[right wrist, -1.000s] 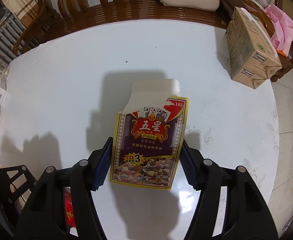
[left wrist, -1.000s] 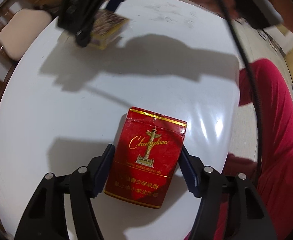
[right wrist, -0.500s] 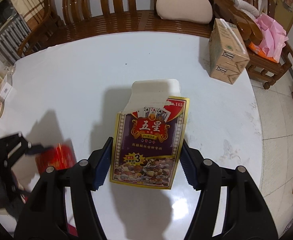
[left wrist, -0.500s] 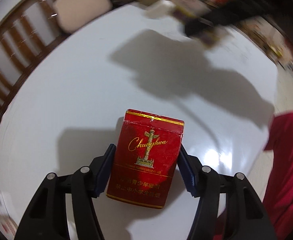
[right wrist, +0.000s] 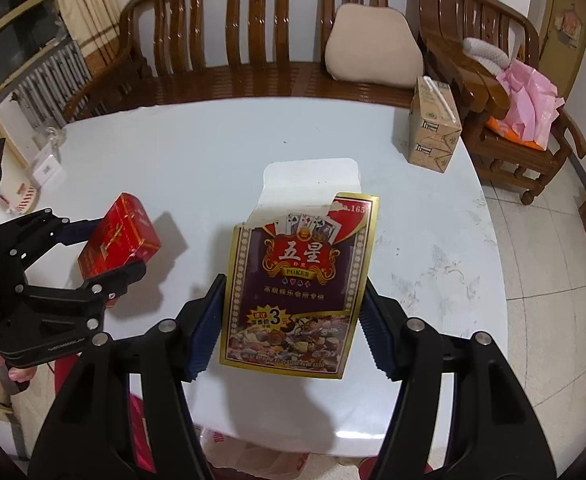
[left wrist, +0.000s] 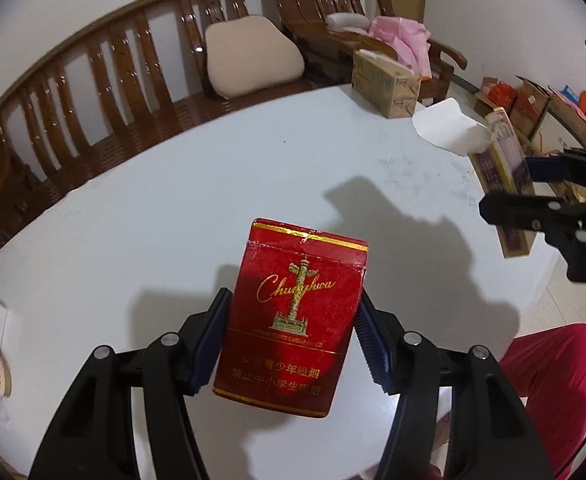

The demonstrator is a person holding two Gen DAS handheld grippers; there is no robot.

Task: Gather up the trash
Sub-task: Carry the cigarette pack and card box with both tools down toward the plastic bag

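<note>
Gripper (right wrist: 293,324) above white table (right wrist: 213,160), wooden bench (right wrist: 253,40) behind

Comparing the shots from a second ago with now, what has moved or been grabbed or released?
Both grippers rose off the white table with their loads. The left gripper swung its red cigarette pack round toward the wooden bench. Unchanged: the right gripper stays clamped on the torn poker card box; nothing was released.
</note>
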